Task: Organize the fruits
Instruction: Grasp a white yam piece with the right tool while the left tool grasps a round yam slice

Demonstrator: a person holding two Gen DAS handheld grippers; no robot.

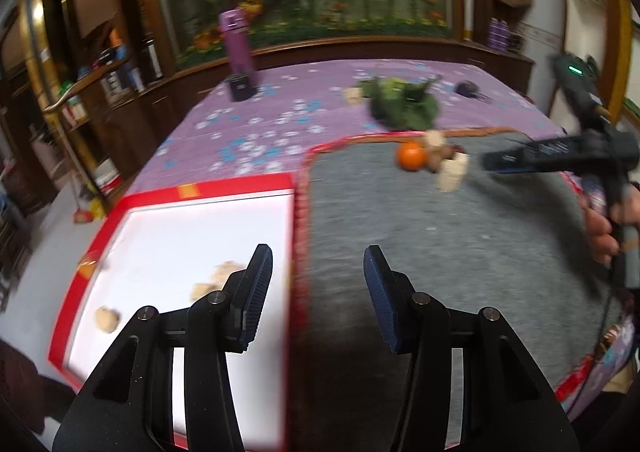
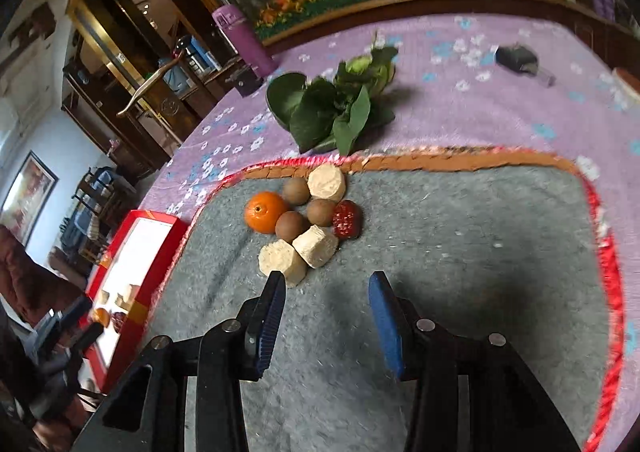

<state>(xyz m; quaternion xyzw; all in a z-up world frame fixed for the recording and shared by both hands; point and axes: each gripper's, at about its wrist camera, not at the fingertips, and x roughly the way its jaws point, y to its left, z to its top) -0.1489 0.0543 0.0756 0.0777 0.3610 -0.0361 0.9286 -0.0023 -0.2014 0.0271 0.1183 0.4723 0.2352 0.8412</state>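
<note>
A pile of fruit lies on the grey mat (image 2: 440,252): an orange (image 2: 265,211), three brown round fruits (image 2: 291,226), a red date (image 2: 347,219) and three pale beige chunks (image 2: 282,261). My right gripper (image 2: 326,318) is open and empty just in front of the pile. My left gripper (image 1: 318,294) is open and empty above the edge between the mat (image 1: 440,252) and a red-rimmed white box (image 1: 188,248) that holds three beige pieces (image 1: 107,319). In the left wrist view the right gripper (image 1: 492,163) shows by the pile's orange (image 1: 411,155).
Leafy greens (image 2: 340,107) lie on the purple flowered cloth (image 2: 500,111) beyond the mat. A purple bottle (image 1: 238,41) and a dark cup (image 1: 240,87) stand at the far left. A small dark object (image 2: 516,57) lies at the far right. Wooden shelves line the left.
</note>
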